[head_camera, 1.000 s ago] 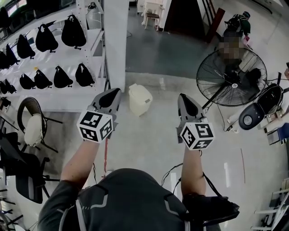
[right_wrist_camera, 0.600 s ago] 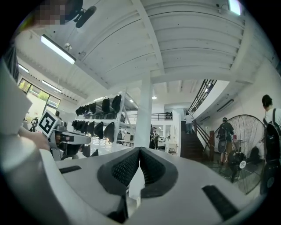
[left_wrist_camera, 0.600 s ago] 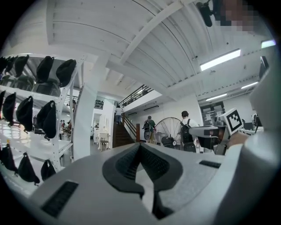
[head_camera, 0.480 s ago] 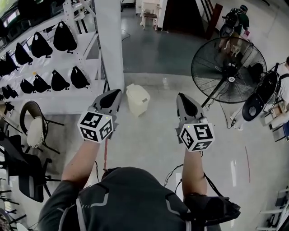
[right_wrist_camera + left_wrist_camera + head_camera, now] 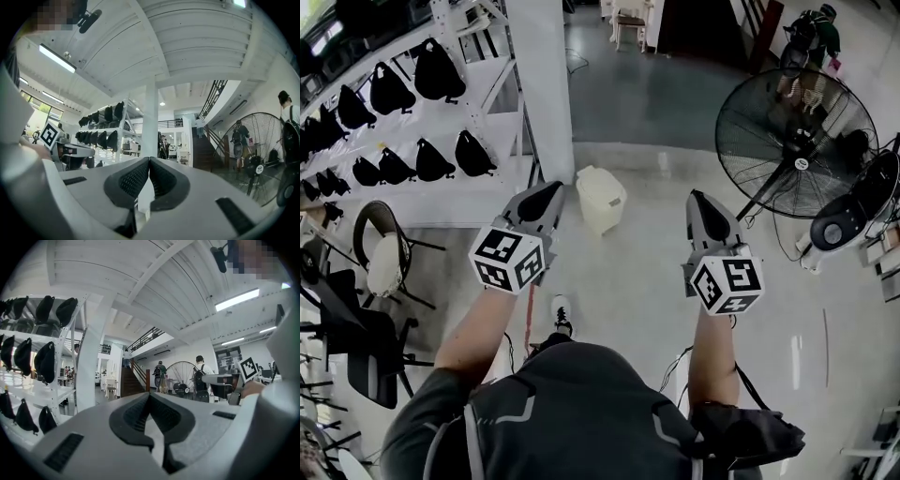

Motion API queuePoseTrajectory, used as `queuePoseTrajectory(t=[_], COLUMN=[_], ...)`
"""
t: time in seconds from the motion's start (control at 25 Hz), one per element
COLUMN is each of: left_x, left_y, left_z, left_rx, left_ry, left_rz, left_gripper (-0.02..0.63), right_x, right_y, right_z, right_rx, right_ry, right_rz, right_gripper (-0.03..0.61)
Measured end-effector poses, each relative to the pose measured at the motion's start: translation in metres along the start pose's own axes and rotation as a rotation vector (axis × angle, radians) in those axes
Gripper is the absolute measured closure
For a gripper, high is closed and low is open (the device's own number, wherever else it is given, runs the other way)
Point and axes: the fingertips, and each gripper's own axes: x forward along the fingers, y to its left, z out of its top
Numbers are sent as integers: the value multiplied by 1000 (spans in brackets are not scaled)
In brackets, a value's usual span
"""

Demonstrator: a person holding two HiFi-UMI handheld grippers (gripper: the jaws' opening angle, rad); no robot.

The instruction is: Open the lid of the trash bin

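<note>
The left claw [image 5: 546, 199] and right claw [image 5: 701, 202] are each pressed together, holding nothing, over the glossy grey floor [image 5: 628, 281]. The trash bin [image 5: 600, 199], lid down, stands just right of the left claw's tip. White shelves [image 5: 492, 131] stand left of it, and a fan [image 5: 797, 131] stands beyond the right claw.

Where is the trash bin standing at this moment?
In the head view the cream trash bin stands on the floor, upper centre, just right of the white pillar and ahead of the left hand-held gripper.
</note>
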Motion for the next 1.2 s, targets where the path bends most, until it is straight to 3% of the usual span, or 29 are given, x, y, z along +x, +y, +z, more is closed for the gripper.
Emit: queuePoseTrajectory(t=[0.16, 0.48, 0.6, 0.76, 1.2], left_x=[24, 75, 92, 109, 138], left_y=[22, 121, 156, 193, 293], left_z=[-4, 1, -1, -10, -9], left_rx=[10, -32, -59, -79, -79], left_ry=[-3, -38, -32, -10, -47], left_rz=[-29, -37, -49, -64, -59], left_gripper=[604, 604, 604, 604, 604], right_x=[33, 137, 176, 218, 321], right_y=[-9, 2, 0, 4, 32], right_z=[-5, -3, -8, -16, -19], right_rx=[6, -83, -69, -65, -107], right_ry=[15, 56, 62, 80, 89], right_rz=[-14, 7, -6, -9, -21], right_gripper=[552, 552, 552, 552, 552])
